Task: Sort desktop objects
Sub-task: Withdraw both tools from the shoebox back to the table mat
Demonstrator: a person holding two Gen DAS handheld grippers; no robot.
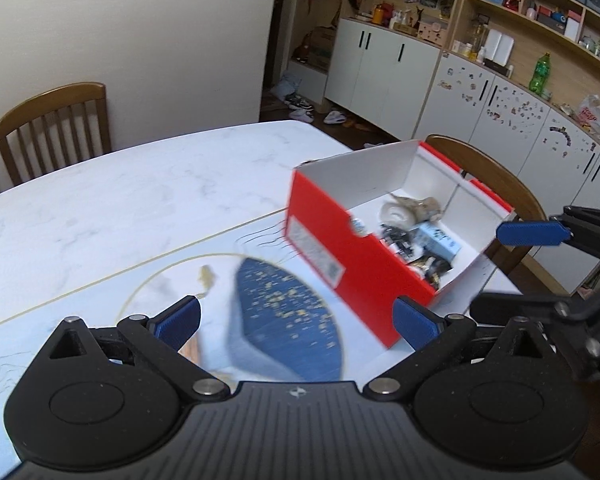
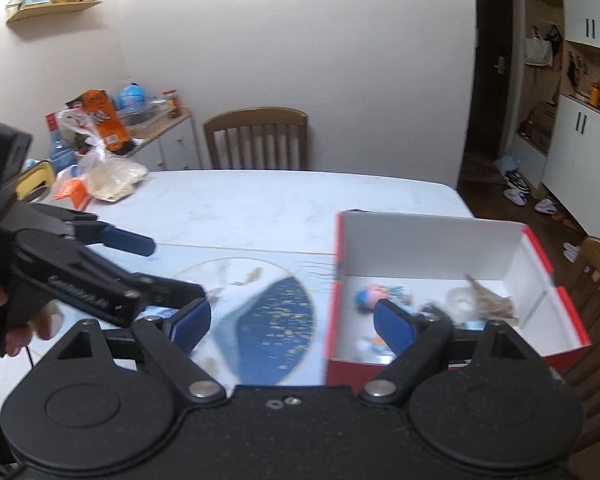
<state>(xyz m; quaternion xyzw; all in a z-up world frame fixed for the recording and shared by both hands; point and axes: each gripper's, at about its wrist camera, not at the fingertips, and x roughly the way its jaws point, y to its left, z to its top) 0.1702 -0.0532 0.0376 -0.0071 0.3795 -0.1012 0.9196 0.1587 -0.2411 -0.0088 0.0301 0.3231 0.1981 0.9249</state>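
Sorting looks nearly done: both hand-held grippers, left and right, hang wide and empty over the white marble worktop, small items sit in the red-and-white cardboard box, next move needs any leftover located.

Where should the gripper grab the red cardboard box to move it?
Probably the red cardboard box is best held by its near red side wall, from above. The box is open on top, so that thin upright wall can fit between the open right gripper fingers, one finger inside and one outside. The toys inside lie lower down, out of the way.
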